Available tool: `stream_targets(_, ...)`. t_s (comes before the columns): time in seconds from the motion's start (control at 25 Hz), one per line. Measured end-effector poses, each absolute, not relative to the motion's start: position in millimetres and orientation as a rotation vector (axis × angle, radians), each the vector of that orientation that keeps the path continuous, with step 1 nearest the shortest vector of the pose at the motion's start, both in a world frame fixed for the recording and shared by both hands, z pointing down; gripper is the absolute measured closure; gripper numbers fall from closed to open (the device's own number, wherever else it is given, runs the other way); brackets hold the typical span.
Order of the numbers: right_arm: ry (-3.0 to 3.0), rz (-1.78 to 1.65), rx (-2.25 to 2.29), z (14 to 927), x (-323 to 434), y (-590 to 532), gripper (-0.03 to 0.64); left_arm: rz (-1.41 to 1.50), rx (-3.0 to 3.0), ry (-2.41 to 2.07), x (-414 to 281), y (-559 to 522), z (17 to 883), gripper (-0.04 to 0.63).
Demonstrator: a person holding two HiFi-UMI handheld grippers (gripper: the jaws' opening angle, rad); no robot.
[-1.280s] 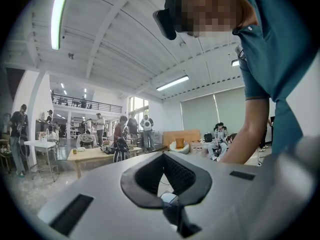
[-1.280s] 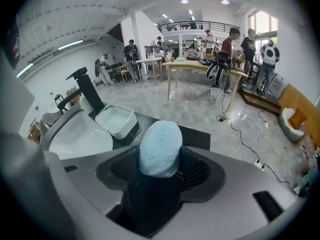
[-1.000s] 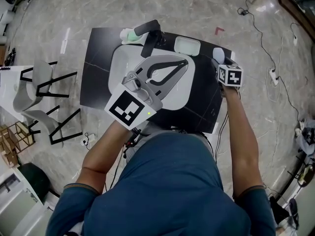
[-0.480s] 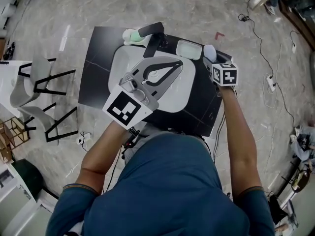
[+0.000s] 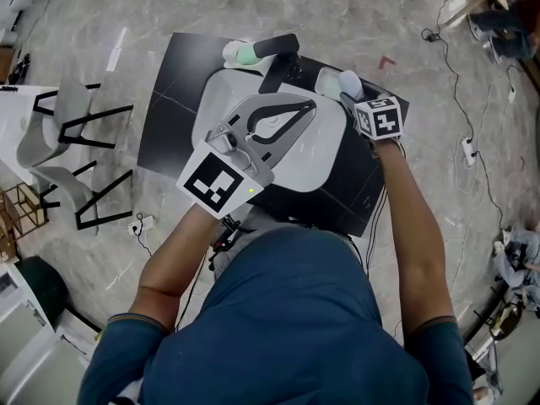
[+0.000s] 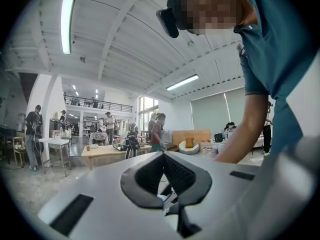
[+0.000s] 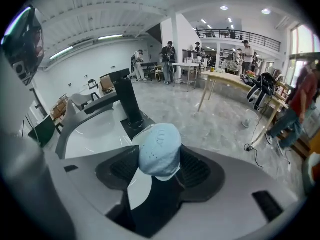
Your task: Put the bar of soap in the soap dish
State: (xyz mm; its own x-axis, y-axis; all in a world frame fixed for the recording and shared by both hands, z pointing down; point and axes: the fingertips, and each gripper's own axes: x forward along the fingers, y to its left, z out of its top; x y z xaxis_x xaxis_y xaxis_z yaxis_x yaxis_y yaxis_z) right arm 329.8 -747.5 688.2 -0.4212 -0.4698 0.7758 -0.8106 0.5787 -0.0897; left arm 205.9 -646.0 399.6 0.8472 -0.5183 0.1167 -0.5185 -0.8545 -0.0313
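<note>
While it sits in my right tongs point(image 7: 160, 168), bar of soap point(image 7: 160, 146): pale blue and rounded, pinched between jaws that stand wide on it, with most of the bar sticking out past the pads.
Place of the soap: in the head view it hangs at the 3 o'clock edge of the soap dish point(image 5: 324, 76), and I judge it is not yet squarely over it.
Soap dish: white, on the black bench point(image 5: 173, 99) at about 1 o'clock of the sink point(image 5: 316, 154), just right of the faucet point(image 5: 278, 51).
Left tongs point(image 6: 162, 156): tips together, nothing held, parked over the sink.
Risk, slip: a smooth, curved bar held by its lower part could squirt out if I squeeze harder or tilt.
Risk, early release: let go here and I judge it strikes the dish rim, then slides to the bench or into the sink.
Risk, dish: a push from the side could skid or tip it, since nothing steadies it.
Risk, faucet: swinging towards 9 o'clock could knock the bar against it.
</note>
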Motion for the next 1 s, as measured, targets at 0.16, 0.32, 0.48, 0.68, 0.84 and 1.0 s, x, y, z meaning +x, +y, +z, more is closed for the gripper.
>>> stream_targets(0.16,-2.067,0.565,0.941,702,318,-750,0.348,0.193,3.007,-0.859,199,-649,405,0.594)
stream_targets(0.32,-2.058,0.507,0.863,711,310,-750,0.350,0.194,2.993,-0.870,194,-651,408,0.594)
stream_targets(0.48,-2.049,0.449,0.799,718,307,-752,0.351,0.198,2.990,-0.877,190,-652,411,0.594)
stream_targets(0.68,-2.020,0.367,0.707,726,304,-754,0.353,0.192,2.980,-0.887,186,-654,412,0.594)
stream_targets(0.84,-2.006,0.325,0.648,729,305,-755,0.354,0.191,2.972,-0.893,186,-654,414,0.594)
stream_targets(1.0,-2.000,0.280,0.575,730,304,-754,0.353,0.191,2.972,-0.896,186,-654,415,0.594)
